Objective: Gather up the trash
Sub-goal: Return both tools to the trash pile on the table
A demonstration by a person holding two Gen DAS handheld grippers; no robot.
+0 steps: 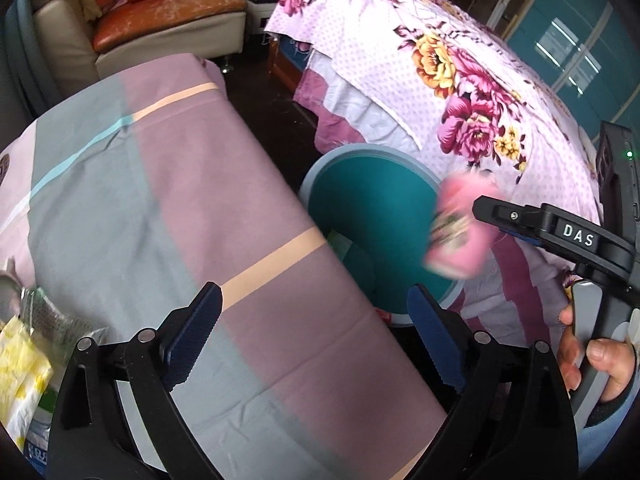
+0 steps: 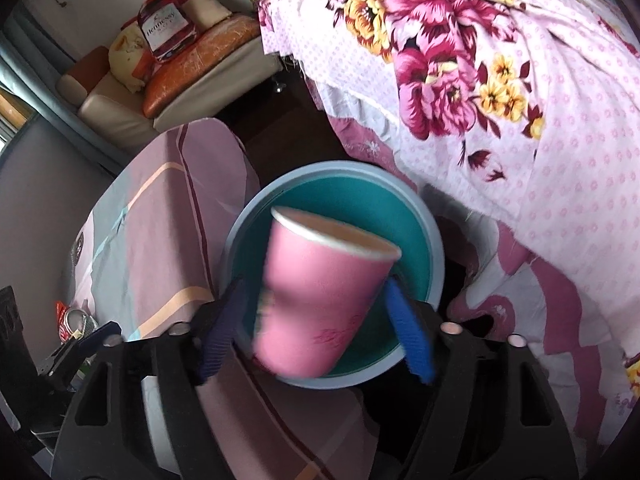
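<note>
Over the teal bin, a pink paper cup hangs between spread tongs.

Right tongs point(image 2: 320, 332) stand apart around the blurred cup point(image 2: 320, 296), their blue pads clear of its sides, with the bin point(image 2: 434, 248) directly beneath, between the cloth-covered tabletop point(image 2: 160, 240) and the flowered bed point(image 2: 540, 140). Left tongs point(image 1: 316, 340) are spread wide with nothing between them, over the tabletop's edge. Wrappers point(image 1: 24, 352) lie on the tabletop at the left.
</note>
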